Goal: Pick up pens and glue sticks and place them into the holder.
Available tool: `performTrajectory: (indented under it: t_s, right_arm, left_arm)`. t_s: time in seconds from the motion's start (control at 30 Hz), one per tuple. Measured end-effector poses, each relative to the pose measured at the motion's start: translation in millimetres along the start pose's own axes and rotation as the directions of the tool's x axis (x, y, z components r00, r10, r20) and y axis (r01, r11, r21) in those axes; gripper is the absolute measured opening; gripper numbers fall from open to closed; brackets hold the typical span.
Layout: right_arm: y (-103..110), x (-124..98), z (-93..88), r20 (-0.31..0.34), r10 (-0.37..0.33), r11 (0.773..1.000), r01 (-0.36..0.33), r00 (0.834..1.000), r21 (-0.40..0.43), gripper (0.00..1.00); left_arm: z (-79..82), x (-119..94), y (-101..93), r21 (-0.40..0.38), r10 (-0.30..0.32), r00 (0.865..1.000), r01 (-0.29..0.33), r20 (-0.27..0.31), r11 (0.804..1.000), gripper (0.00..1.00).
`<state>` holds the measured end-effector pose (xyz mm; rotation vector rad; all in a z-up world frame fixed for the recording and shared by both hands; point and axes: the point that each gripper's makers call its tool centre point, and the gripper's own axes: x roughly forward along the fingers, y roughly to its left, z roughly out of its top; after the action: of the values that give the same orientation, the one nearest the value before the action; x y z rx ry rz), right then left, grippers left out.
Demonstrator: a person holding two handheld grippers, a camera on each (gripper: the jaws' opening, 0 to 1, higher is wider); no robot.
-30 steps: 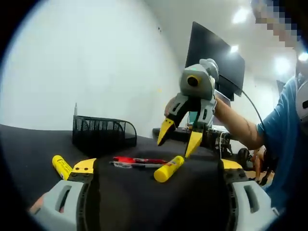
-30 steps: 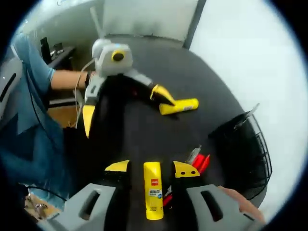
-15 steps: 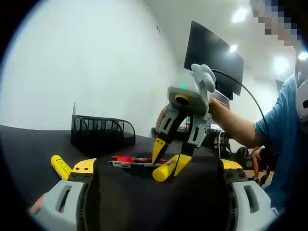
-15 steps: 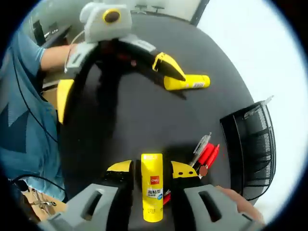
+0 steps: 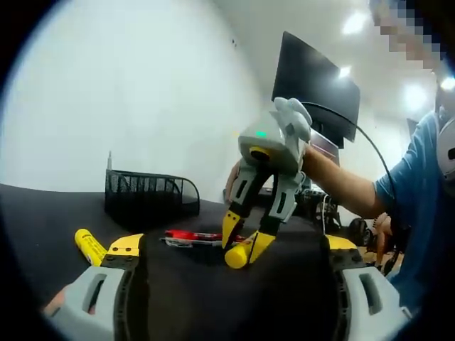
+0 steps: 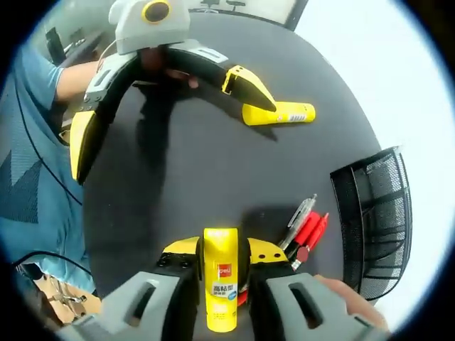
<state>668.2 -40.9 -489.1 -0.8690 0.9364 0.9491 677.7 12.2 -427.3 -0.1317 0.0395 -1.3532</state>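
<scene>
Right gripper view, near to far. The right gripper point(image 6: 222, 250) rises at bottom centre, its yellow-tipped jaws drawn in against both sides of a yellow glue stick point(image 6: 220, 284) that stands lengthwise between them — jaws touching it, the stick lying on the dark surface point(image 6: 192, 170). Just right of the jaws, at lower right, red pens point(image 6: 310, 234) lie in a small bundle with a grey-clear pen alongside. Further right, at the frame's right edge, sits the black mesh holder point(image 6: 373, 224). At upper centre a second glue stick point(image 6: 279, 114) lies on the surface, one yellow tip of the left gripper point(image 6: 167, 114) just beside its end; that gripper's jaws are spread wide and grasp nothing.

Left gripper view, near to far. The left gripper's own jaws stand far apart at the bottom corners, nothing between them. The second glue stick point(image 5: 90, 246) lies at lower left, just beside the left jaw tip. At centre the right gripper point(image 5: 242, 238) points down onto the first glue stick point(image 5: 245, 253), its jaws straddling it. Red pens point(image 5: 193, 236) lie just behind. The holder point(image 5: 149, 199) stands at middle left against a white wall; a person's forearm and blue sleeve enter from the right.
</scene>
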Motion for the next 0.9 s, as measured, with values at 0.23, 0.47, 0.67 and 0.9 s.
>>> performTrajectory:
  t_s: [0.23,0.47,0.67,0.9]
  right_arm:
    - [1,4,-1.8,-0.005,0.017,1.0,-0.017,1.0,-0.004,0.17]
    - [3,-6,-1.1,0.006,0.024,1.0,-0.025,1.0,0.012,0.17]
    - [5,-27,1.5,0.046,0.017,0.999,-0.019,0.999,0.03,0.17]
    - [2,-52,-1.5,0.104,0.0,0.999,-0.004,0.995,0.04,0.17]
  left_arm:
    - [-0.4,0,0.1,0.001,0.0,1.0,0.0,-0.001,1.0,0.94]
    - [-1.5,0,-0.5,0.004,-0.001,1.0,0.001,-0.007,1.0,0.94]
    - [-2.1,1,0.1,0.005,0.001,1.0,-0.001,-0.01,1.0,0.93]
    - [-3.2,1,0.5,0.01,0.003,1.0,-0.003,-0.017,1.0,0.93]
